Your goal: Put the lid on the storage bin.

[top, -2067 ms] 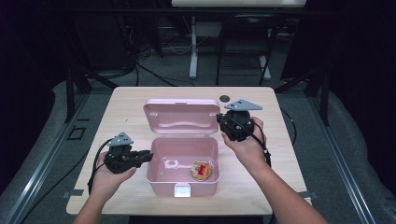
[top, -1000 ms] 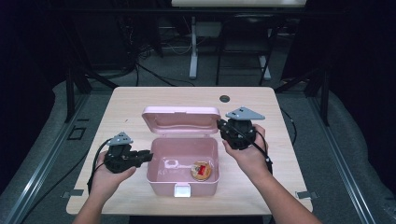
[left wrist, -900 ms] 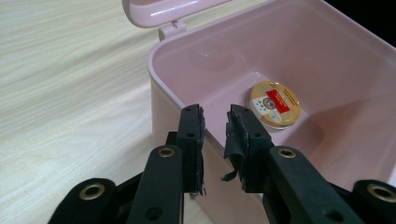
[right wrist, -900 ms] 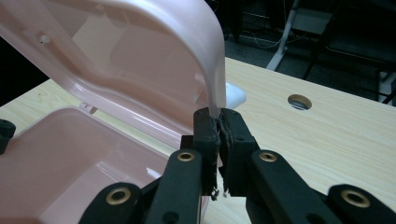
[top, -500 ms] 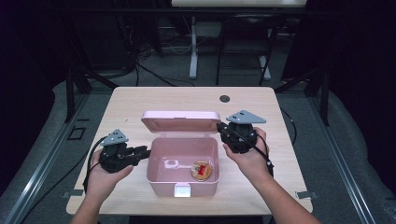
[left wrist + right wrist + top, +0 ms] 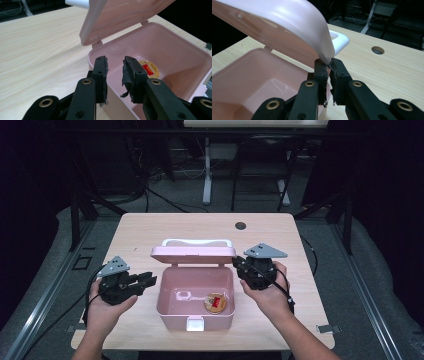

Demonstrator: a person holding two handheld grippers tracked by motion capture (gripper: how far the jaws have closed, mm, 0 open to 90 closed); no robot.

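Note:
A pink plastic box (image 6: pixel 165 306) stands open at the table's near middle. Inside it lies a round gold item with a red label (image 6: pixel 215 302) (image 6: pixel 149 70). Its pink lid (image 6: pixel 194 252) (image 6: pixel 287 20) hangs half lowered over the back of the box, white handle (image 6: pixel 197 241) behind it. My right gripper (image 6: pixel 236 262) (image 6: pixel 327 62) is shut on the lid's right corner. My left gripper (image 6: pixel 150 280) (image 6: pixel 115 61) hovers open beside the box's left wall, pointing at it. Its jaws have just been opening, with nothing between them.
The box carries a white latch (image 6: pixel 195 323) on its front wall. A small clear piece (image 6: pixel 185 295) lies on the box floor. A round cable hole (image 6: pixel 240 226) (image 6: pixel 377 50) sits in the table's far side. Bare wood lies left and right of the box.
The lid has swung from nearly upright down toward the box, my right gripper coming nearer with it. My left gripper has risen slightly and its jaws stand wider.

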